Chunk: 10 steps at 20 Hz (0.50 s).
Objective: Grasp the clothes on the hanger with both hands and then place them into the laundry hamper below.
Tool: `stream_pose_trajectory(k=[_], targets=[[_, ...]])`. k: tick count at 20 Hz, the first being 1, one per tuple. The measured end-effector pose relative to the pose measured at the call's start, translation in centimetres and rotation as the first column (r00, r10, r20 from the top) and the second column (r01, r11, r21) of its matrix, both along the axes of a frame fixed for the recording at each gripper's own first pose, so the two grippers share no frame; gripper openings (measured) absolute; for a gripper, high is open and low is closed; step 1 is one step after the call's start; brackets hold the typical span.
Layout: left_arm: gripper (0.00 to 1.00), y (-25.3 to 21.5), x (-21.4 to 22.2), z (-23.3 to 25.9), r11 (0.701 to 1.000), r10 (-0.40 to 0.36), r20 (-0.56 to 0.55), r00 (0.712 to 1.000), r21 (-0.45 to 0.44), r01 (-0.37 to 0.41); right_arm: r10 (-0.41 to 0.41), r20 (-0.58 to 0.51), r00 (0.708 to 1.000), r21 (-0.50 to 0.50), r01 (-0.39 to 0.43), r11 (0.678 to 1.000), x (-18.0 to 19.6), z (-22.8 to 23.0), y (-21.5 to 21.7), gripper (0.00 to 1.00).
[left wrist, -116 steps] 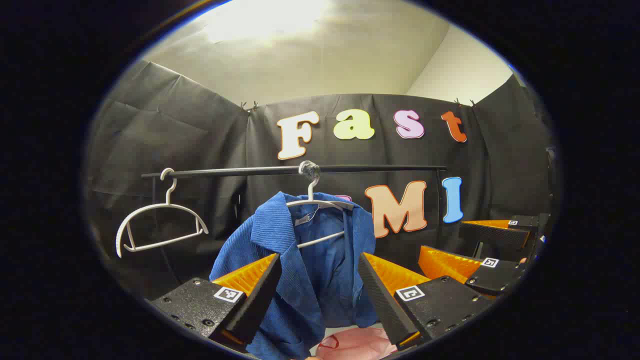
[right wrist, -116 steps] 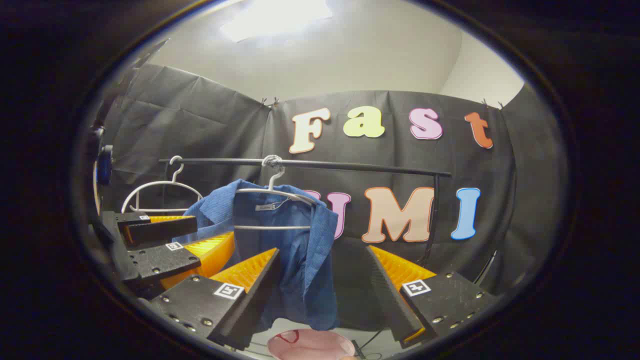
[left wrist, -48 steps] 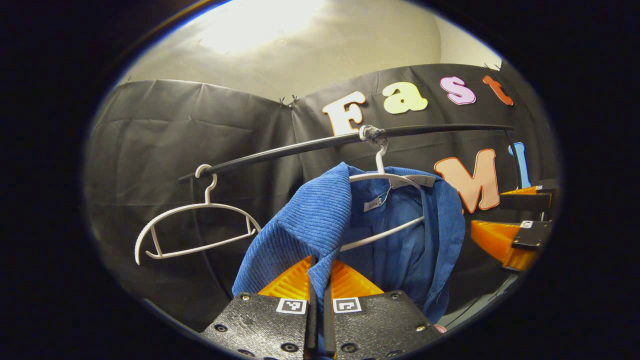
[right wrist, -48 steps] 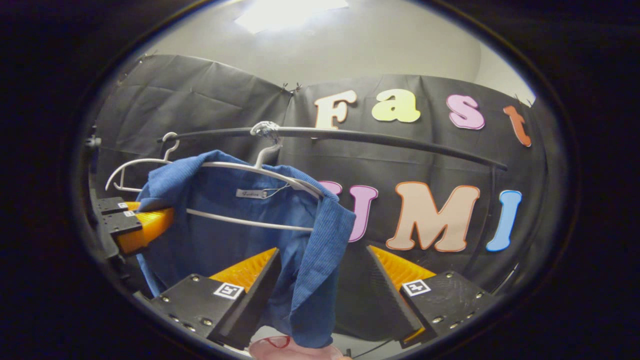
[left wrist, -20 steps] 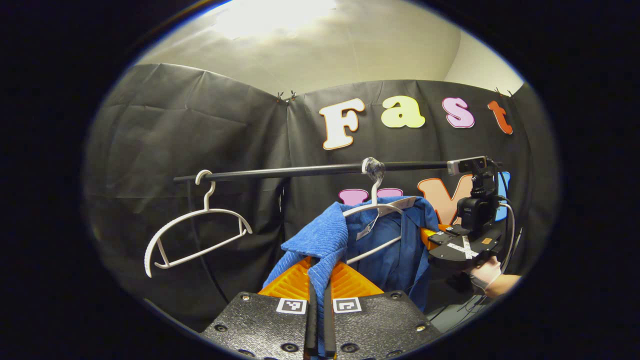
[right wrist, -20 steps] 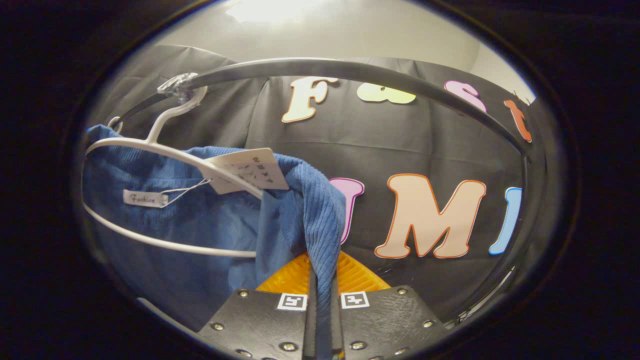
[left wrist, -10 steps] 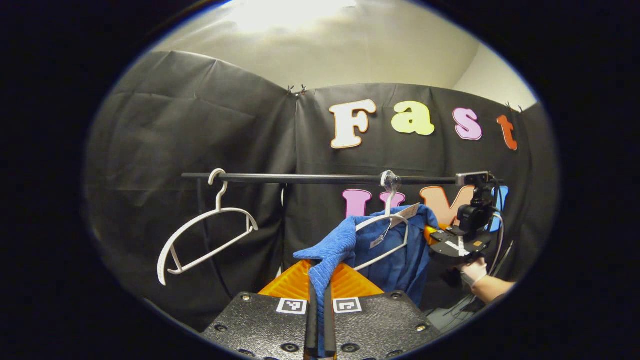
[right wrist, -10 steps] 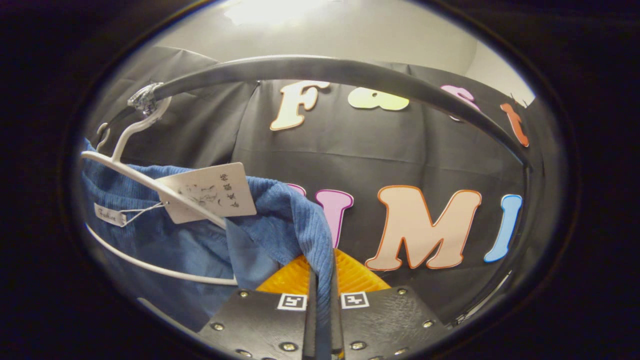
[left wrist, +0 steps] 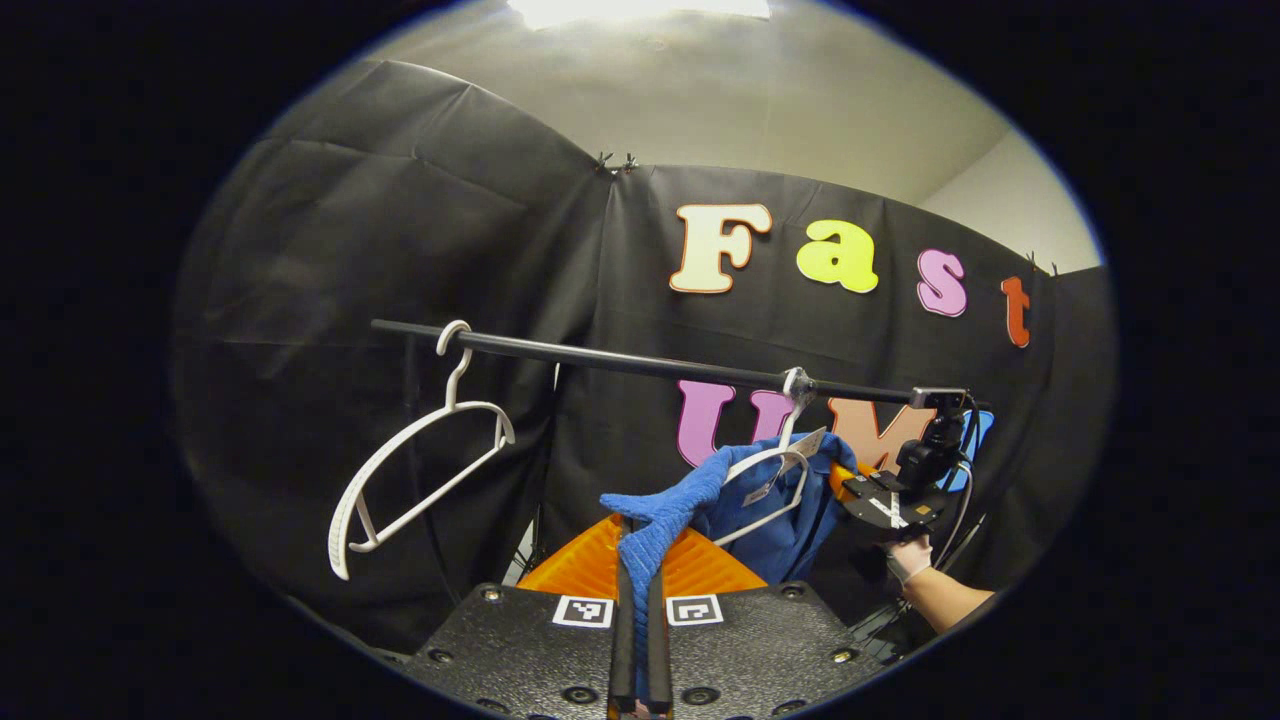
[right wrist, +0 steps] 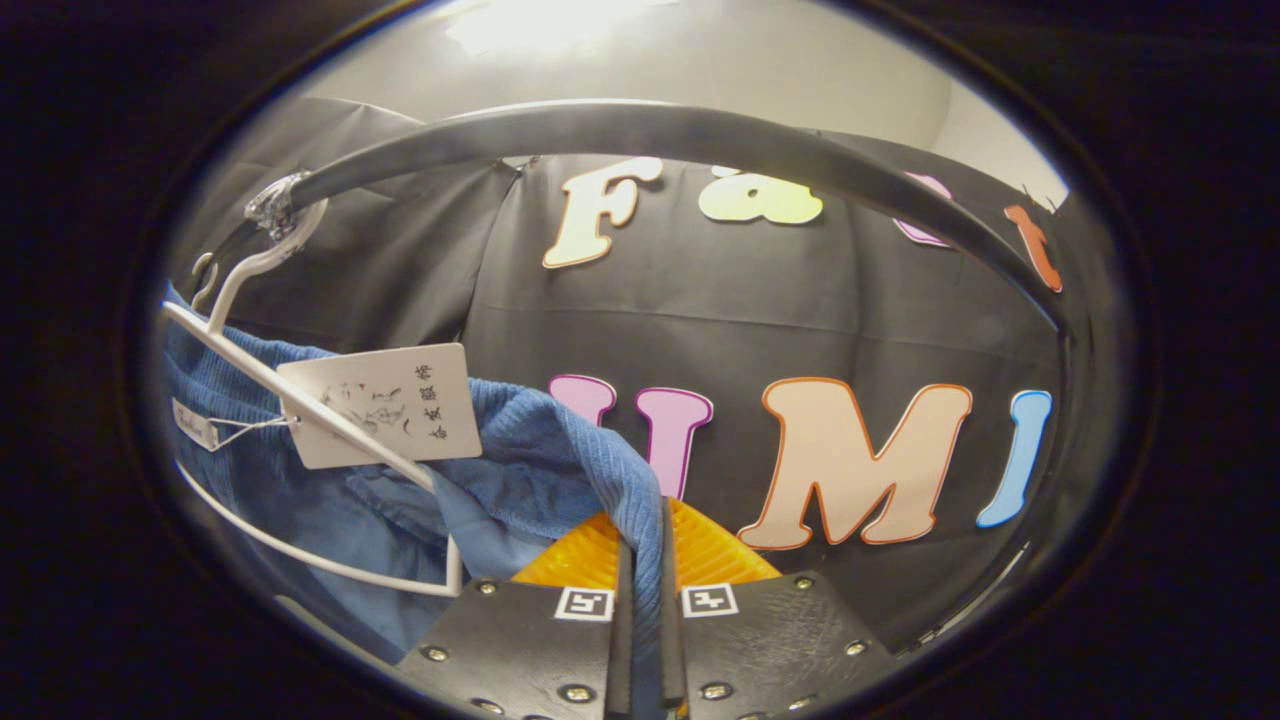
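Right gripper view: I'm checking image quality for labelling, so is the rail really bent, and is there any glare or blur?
Right gripper view: the rail arches from fisheye distortion and looks soft up close; ceiling light blows out at the top. Left gripper view: the same rail runs nearly straight, sharp; ceiling glare again; the shirt is crisp.

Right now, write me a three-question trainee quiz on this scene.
1. True or false: the blue garment is already clear of its white hanger.
2. How many hangers hang on the black rail?
3. The left gripper holds: A) the garment B) the empty hanger C) nothing.

Key: 1 false, it is draped partly over it. 2 two. 3 A; the right gripper is shut on it too.
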State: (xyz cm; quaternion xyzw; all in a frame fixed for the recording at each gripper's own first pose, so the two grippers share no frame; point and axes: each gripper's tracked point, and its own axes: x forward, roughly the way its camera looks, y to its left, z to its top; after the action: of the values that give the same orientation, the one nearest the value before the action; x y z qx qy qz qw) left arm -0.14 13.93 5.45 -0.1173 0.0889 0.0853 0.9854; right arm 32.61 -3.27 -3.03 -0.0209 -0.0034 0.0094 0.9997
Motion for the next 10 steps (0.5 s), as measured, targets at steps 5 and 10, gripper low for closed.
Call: stream_pose_trajectory(k=[5, 10], targets=[[0.05, 1.2, 0.1, -0.4, 0.998, -0.055, -0.031, 0.998, -0.026, 0.054, 0.008, -0.002, 1.000, 0.000, -0.008, 1.000, 0.0, -0.3, 0.5, 0.10], [0.05, 3.0, 0.1, 0.1, 0.997, -0.079, -0.041, 0.996, -0.026, 0.078, 0.016, -0.002, 1.000, 0.007, -0.016, 1.000, 0.1, -0.2, 1.0, 0.10]])
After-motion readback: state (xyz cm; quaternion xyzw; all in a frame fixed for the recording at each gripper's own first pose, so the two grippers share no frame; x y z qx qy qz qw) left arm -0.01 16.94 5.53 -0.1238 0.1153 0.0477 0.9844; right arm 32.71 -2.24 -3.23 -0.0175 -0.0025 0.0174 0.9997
